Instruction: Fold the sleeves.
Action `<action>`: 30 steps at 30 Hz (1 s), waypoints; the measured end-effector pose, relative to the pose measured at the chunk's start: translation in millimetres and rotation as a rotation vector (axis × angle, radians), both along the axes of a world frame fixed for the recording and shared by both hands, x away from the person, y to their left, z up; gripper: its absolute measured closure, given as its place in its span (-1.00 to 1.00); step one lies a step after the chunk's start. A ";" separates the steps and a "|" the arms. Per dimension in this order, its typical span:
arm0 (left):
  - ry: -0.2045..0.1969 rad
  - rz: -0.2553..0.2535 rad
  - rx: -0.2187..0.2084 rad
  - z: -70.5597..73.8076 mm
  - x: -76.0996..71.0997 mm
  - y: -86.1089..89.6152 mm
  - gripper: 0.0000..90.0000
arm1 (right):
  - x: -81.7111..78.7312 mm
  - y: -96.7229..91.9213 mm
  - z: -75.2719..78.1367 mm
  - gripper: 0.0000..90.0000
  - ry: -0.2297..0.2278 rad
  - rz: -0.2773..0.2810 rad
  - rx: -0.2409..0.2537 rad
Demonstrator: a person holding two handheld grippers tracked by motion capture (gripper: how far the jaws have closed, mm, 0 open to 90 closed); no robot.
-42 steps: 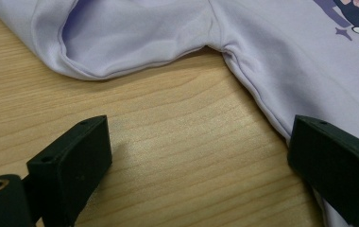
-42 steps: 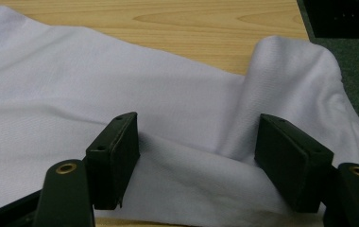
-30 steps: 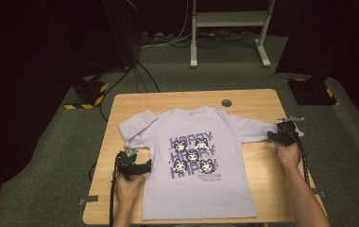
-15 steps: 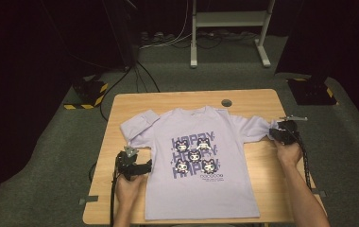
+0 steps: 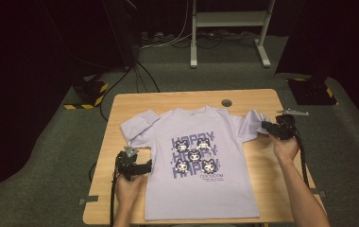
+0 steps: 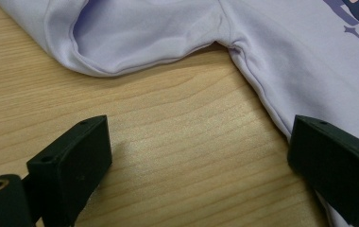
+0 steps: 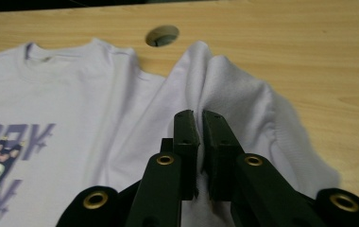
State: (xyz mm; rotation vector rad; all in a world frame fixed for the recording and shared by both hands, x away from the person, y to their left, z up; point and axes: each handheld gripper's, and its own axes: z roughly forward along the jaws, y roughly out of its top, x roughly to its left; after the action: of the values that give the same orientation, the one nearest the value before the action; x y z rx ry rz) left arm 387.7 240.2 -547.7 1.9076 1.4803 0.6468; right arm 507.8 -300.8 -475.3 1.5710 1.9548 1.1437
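A lavender long-sleeved shirt (image 5: 196, 161) with a "HAPPY" cartoon print lies face up on the wooden table (image 5: 177, 99). My right gripper (image 5: 265, 126) is at the shirt's right side. In the right gripper view its jaws (image 7: 199, 118) are shut on a raised fold of the right sleeve (image 7: 243, 94), which bunches up around them. My left gripper (image 5: 144, 167) rests low by the shirt's left edge, below the left sleeve (image 5: 137, 127). In the left gripper view it stands open (image 6: 199, 146) over bare wood, its right jaw at the side seam (image 6: 262, 94) under the armpit.
A round cable hole (image 5: 226, 102) sits in the table behind the collar. Behind the table stand a metal frame (image 5: 227, 28), floor cables (image 5: 140, 75), a yellow-and-black striped piece (image 5: 90, 92) and a dark base (image 5: 312, 92). The table's right edge is close to my right hand.
My right gripper has shut on the right sleeve and risen a little, pulling the cuff end inward into a bunch. The left gripper and the rest of the shirt have not moved.
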 end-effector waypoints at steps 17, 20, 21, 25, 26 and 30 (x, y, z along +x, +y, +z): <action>0.000 -0.001 0.000 0.0 0.1 -0.1 -0.84 | -4.7 66.5 43.9 0.87 -0.110 0.122 -0.036; 0.000 -0.001 0.000 0.0 0.1 -0.1 -0.84 | -2.5 85.8 46.3 0.87 -0.108 0.159 -0.036; 0.000 -0.001 0.000 0.0 0.1 -0.1 -0.84 | -2.5 85.8 46.3 0.87 -0.108 0.159 -0.036; 0.000 -0.001 0.000 0.0 0.1 -0.1 -0.84 | -0.4 113.4 44.5 0.87 -0.101 0.199 -0.028; 0.000 -0.002 0.000 0.0 0.1 -0.1 -0.84 | 0.1 119.0 43.4 0.87 -0.098 0.207 -0.029; 0.000 -0.001 0.000 0.0 0.1 -0.1 -0.84 | 2.0 141.0 34.2 0.87 -0.077 0.237 -0.045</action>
State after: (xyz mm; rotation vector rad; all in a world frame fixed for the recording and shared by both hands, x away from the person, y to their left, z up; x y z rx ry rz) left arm 387.7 240.0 -547.8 1.9082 1.4789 0.6463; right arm 509.7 -159.9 -441.1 1.2785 2.1416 1.2218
